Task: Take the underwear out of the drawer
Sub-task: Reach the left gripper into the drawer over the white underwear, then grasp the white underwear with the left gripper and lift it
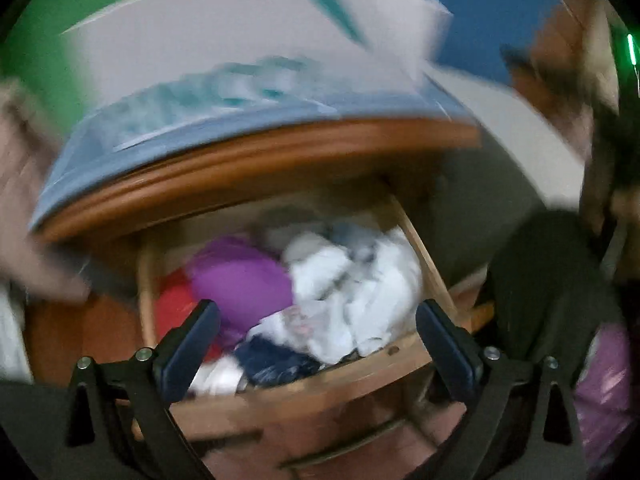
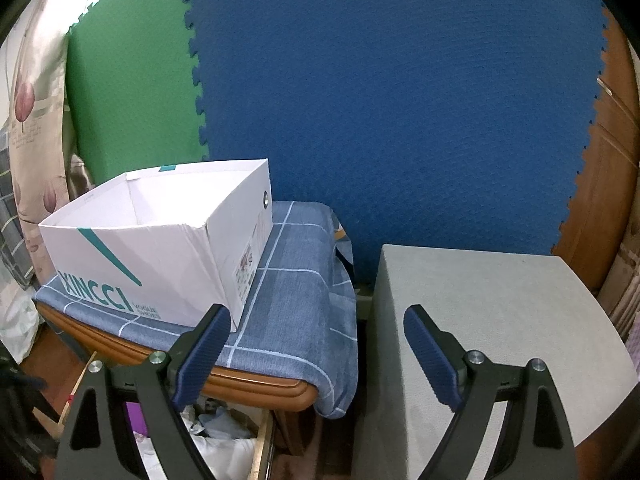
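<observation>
The left wrist view is blurred. An open wooden drawer (image 1: 404,354) holds crumpled clothing: a purple piece (image 1: 244,280), a red piece (image 1: 174,306), white pieces (image 1: 360,292) and a dark blue piece (image 1: 272,360). My left gripper (image 1: 318,320) hangs open above the drawer with nothing between its fingers. My right gripper (image 2: 314,322) is open and empty, level with the top of the cabinet. A corner of the drawer with white clothing (image 2: 224,452) shows at the bottom of the right wrist view.
A white shoe box (image 2: 160,248) stands open on a blue checked cloth (image 2: 296,280) covering the cabinet top. A grey block (image 2: 480,340) stands to the right. Green and blue foam mats (image 2: 400,100) line the wall. A dark trouser leg (image 1: 548,280) is at the right.
</observation>
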Available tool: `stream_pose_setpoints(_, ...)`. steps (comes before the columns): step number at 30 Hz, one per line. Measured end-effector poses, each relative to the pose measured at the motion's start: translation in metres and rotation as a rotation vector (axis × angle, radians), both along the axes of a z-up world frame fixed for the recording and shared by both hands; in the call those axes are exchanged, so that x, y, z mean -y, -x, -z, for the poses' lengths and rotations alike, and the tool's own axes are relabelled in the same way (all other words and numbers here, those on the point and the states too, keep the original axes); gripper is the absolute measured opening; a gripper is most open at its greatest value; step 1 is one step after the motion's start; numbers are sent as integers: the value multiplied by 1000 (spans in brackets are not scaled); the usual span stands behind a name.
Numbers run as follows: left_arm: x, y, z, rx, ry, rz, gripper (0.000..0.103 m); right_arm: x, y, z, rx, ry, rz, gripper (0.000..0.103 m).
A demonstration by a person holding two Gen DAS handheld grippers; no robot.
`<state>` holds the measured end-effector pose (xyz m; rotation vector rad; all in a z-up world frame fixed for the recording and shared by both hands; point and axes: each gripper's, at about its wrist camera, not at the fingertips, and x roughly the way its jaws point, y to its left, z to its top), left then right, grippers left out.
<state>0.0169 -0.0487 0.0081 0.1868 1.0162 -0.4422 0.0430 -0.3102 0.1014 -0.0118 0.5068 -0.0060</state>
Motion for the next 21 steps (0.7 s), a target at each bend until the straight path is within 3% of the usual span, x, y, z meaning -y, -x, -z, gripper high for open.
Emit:
stream_pose_setpoints(2,16,-12,16,-13,-19,42,97,2,3,-1,5,4,5,91)
stream_pose_setpoints(9,39,-54,62,-177,18,148,97,25,14,-5,6,-23,43,91)
stream_pose_setpoints(17,68,-63,100,-263,-35,285,93,38,30,-17,34,-32,76,91)
stream_pose_setpoints(18,71,-62,105,-262,-65,294,76,39,33,-18,38,-31,77,91)
stream_pose_setpoints(19,73,-61,110,-274,-73,309,40,39,35,-20,44,-30,79,91)
stream_pose_setpoints(20,76,-60,115,-314,-61,338,21,40,36,-20,46,-32,79,91)
stream_pose_setpoints(21,76,-58,118,-328,-57,332,10,41,37,-20,48,-37,80,91)
